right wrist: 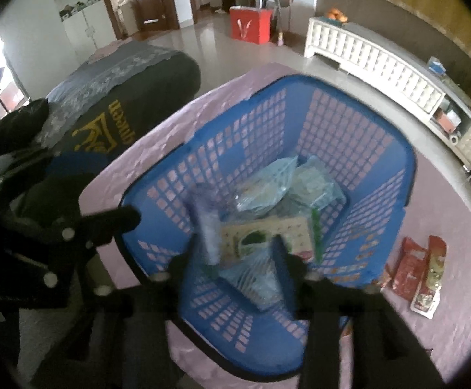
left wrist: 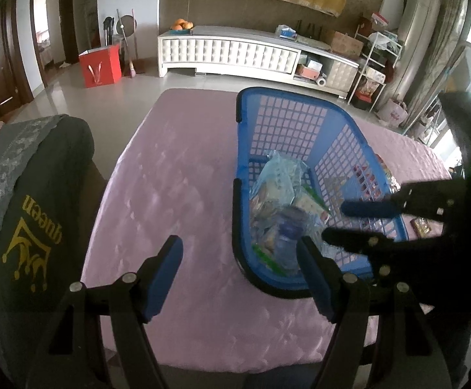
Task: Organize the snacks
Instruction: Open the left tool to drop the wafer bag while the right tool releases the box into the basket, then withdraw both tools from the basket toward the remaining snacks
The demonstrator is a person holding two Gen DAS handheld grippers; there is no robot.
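A blue lattice basket (left wrist: 300,103) (right wrist: 410,162) stands on the pink-clothed table (left wrist: 170,178). Inside lie clear snack bags (left wrist: 277,178) (right wrist: 267,181) and a cream packet with a green mark (right wrist: 258,236). My right gripper (right wrist: 235,259) (left wrist: 335,222) hangs over the basket's near end with its jaws apart. A blurred purple-white packet (right wrist: 207,227) stands upright between them, close to the left finger, and neither pad presses on it. Left of the basket, my left gripper (left wrist: 240,259) (right wrist: 105,191) is open with only cloth and the basket's corner between its fingers.
Red snack packets (right wrist: 420,269) (left wrist: 423,227) lie on the cloth to the right of the basket. A dark padded chair back with a gold crown and "queen" (left wrist: 34,210) (right wrist: 122,103) rises at the table's left edge. Beyond are a white cabinet (left wrist: 229,52) and a red box (left wrist: 100,64).
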